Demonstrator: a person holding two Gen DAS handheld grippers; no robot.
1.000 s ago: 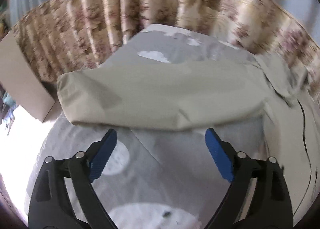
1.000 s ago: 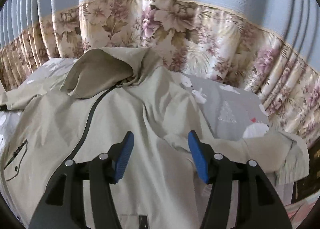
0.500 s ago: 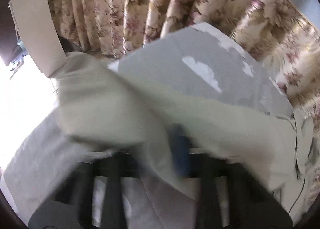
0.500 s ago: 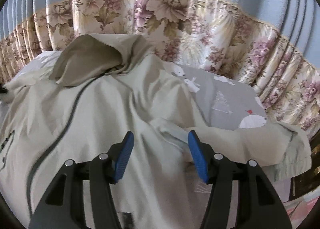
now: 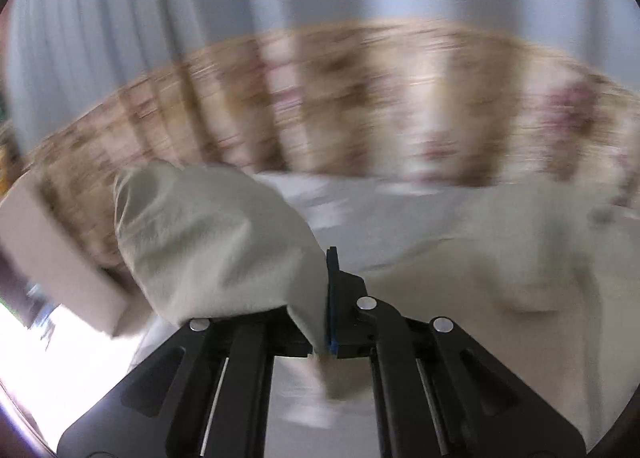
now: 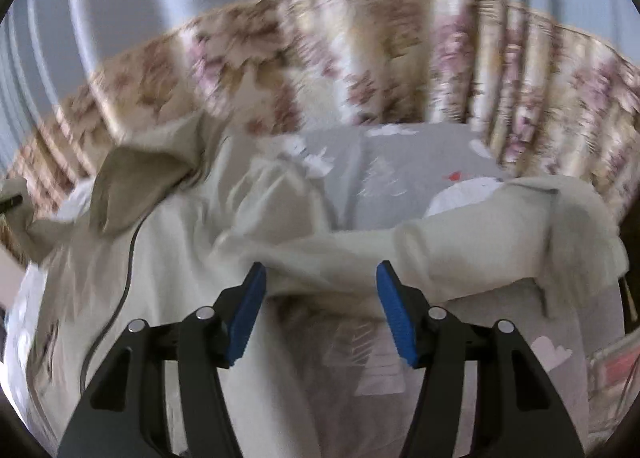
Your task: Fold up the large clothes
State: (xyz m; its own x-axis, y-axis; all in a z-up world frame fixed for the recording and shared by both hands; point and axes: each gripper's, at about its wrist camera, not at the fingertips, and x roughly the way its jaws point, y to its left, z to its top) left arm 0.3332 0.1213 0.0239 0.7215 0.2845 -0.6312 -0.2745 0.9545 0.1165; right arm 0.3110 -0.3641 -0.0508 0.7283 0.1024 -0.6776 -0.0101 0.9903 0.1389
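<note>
A large pale beige jacket (image 6: 188, 258) with a hood (image 6: 136, 182) and a dark zip line lies spread on a grey printed bedsheet (image 6: 400, 170). In the left wrist view my left gripper (image 5: 326, 290) is shut on the end of the jacket's sleeve (image 5: 208, 242), which bulges up over the left finger and hides it. The rest of the jacket (image 5: 520, 258) lies blurred at the right. In the right wrist view my right gripper (image 6: 320, 298) stands open above the other sleeve (image 6: 480, 242), which stretches to the right; nothing sits between its blue pads (image 6: 394, 310).
Floral curtains (image 6: 360, 70) under plain blue ones hang close behind the bed. A flat cardboard piece (image 5: 44, 254) leans at the left. The bed's right edge drops off past the sleeve cuff (image 6: 580, 242).
My left gripper went from open to shut on the sleeve end, then lifted and swung it to the right. My right gripper stayed open and shifted right along the other sleeve.
</note>
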